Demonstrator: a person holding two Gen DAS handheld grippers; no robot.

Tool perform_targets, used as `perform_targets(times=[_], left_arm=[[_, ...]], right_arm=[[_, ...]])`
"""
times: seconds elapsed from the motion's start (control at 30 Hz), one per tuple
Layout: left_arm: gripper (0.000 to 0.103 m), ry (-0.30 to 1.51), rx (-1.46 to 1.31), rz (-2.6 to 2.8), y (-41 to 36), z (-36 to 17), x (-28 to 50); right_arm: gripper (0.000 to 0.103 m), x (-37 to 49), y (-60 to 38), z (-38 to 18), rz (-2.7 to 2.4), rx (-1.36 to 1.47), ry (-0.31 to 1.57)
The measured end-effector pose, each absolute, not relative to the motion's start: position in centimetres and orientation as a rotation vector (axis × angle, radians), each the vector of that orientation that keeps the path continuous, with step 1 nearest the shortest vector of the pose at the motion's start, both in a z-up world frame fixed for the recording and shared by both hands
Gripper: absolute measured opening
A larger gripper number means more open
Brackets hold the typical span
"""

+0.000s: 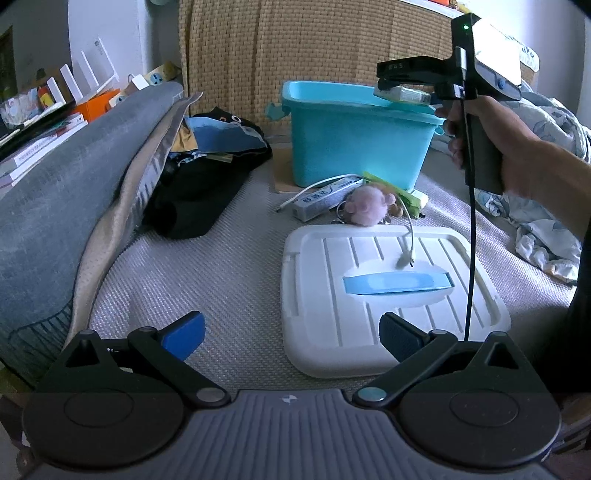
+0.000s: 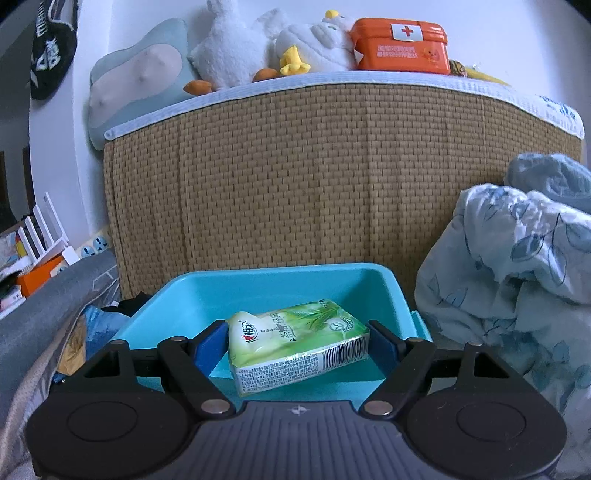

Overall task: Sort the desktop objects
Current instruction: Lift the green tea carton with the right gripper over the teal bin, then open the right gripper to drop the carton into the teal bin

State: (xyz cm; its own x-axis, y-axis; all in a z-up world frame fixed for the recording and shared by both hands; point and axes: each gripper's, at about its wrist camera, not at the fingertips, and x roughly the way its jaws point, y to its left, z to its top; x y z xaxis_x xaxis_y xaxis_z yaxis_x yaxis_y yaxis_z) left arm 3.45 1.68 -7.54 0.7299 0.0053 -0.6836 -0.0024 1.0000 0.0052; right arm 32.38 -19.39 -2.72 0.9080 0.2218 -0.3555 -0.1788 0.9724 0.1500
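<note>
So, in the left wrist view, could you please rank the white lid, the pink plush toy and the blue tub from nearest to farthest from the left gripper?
1. White lid: flat on the mat just ahead of the left gripper, slightly right.
2. Pink plush toy: just beyond the lid's far edge.
3. Blue tub: farthest, against the woven headboard.

Soft, even daylight fills both views, with a cool bluish cast and only faint shadows under the white lid point(image 1: 391, 295) and inside the bin point(image 2: 280, 291). Fisheye bending curves the woven headboard point(image 2: 332, 177) and darkens the corners. Focus is sharp mid-frame; the wall point(image 2: 147, 14) behind looks slightly washed out.
</note>
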Motion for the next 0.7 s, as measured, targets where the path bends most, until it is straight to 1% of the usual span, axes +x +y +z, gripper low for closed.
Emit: perform_targets(times=[0.7], left_arm=[[0.103,0.754,0.001,0.000,1.8,-7.5,3.3]], right_arm=[[0.083,34.1,-19.3,-4.1,0.185,0.146,0.437]])
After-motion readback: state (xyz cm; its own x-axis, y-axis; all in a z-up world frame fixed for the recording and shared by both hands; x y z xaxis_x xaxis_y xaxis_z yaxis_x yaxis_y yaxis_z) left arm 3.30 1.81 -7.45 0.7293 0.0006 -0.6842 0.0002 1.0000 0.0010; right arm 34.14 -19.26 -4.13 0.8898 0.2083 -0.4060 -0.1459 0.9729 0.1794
